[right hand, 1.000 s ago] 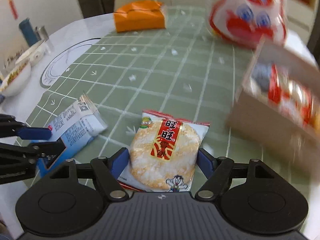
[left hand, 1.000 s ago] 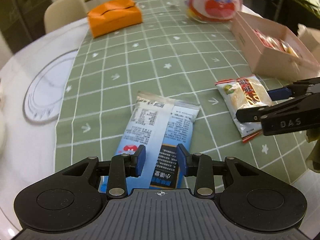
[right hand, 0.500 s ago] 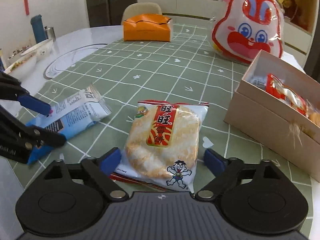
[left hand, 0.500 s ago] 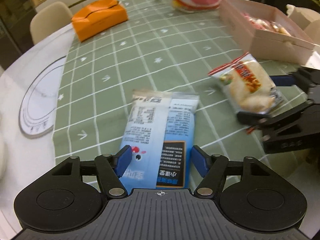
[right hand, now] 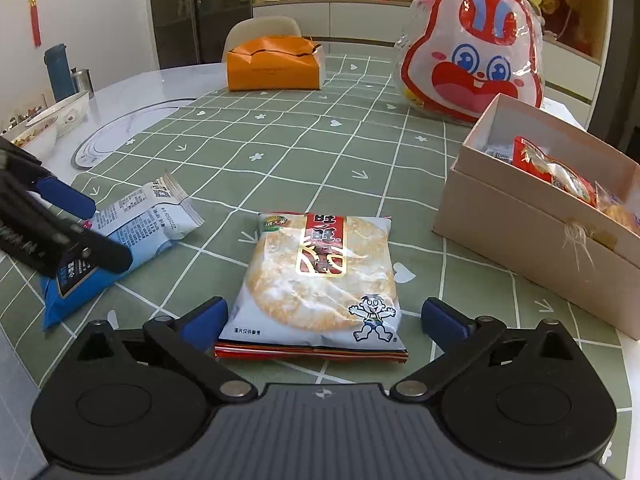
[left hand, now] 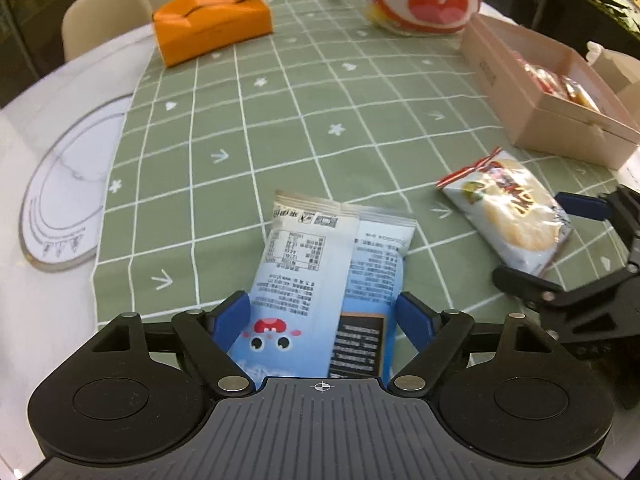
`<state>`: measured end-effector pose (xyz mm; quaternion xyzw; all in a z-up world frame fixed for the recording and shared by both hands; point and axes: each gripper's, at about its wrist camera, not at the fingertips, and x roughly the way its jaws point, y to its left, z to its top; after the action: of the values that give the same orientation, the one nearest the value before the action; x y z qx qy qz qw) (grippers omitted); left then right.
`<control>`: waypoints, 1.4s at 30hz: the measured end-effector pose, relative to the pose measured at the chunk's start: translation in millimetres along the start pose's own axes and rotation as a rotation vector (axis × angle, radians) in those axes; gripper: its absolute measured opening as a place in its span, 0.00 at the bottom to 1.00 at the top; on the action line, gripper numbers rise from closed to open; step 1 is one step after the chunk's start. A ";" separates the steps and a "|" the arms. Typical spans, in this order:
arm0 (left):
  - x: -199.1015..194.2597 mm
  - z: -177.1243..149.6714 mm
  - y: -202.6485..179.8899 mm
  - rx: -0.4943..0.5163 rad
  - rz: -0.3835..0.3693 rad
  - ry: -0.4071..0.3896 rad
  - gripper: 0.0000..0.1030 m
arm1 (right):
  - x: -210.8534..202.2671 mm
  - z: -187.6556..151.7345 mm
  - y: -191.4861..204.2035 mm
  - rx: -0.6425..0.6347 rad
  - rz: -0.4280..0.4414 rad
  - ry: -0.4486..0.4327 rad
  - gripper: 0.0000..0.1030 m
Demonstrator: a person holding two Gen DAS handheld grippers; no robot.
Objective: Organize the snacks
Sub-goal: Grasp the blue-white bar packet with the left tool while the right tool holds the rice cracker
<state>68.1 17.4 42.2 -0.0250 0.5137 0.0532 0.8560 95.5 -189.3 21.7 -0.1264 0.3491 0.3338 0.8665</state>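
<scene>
A blue snack packet (left hand: 328, 276) lies flat on the green checked tablecloth (left hand: 280, 120), its near end between the open jaws of my left gripper (left hand: 322, 316). It also shows in the right wrist view (right hand: 120, 232). A white rice cracker packet (right hand: 320, 276) lies flat in front of my open right gripper (right hand: 324, 318), its near end between the fingers. It also shows in the left wrist view (left hand: 508, 216). A pink cardboard box (right hand: 540, 216) with several packets inside stands to the right.
An orange box (right hand: 276, 64) and a rabbit-shaped bag (right hand: 472, 52) stand at the far end of the table. A round glass turntable (left hand: 68, 184) lies on the left. Bowls (right hand: 40, 132) and a blue bottle (right hand: 60, 72) are at the far left edge.
Both grippers opened wider and released their packets, which now lie flat on the cloth. Both grippers have drawn back a little towards the near edge.
</scene>
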 end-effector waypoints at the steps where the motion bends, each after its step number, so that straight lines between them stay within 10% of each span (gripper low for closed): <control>1: 2.8 0.5 1.9 -0.003 -0.007 0.005 0.86 | -0.1 -0.2 0.0 0.000 0.000 -0.001 1.00; 34: -46.0 -40.8 11.3 -0.213 -0.100 -0.032 0.76 | 18.9 26.5 16.6 0.035 -0.039 0.104 1.00; 42: -58.6 -44.1 32.3 -0.328 -0.112 -0.039 0.76 | 11.6 29.0 13.2 0.117 -0.093 0.102 0.75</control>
<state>-1.7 41.4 73.4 -0.1918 0.4790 0.0890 0.8520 108.0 -160.6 34.9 -0.1085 0.4053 0.2653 0.8681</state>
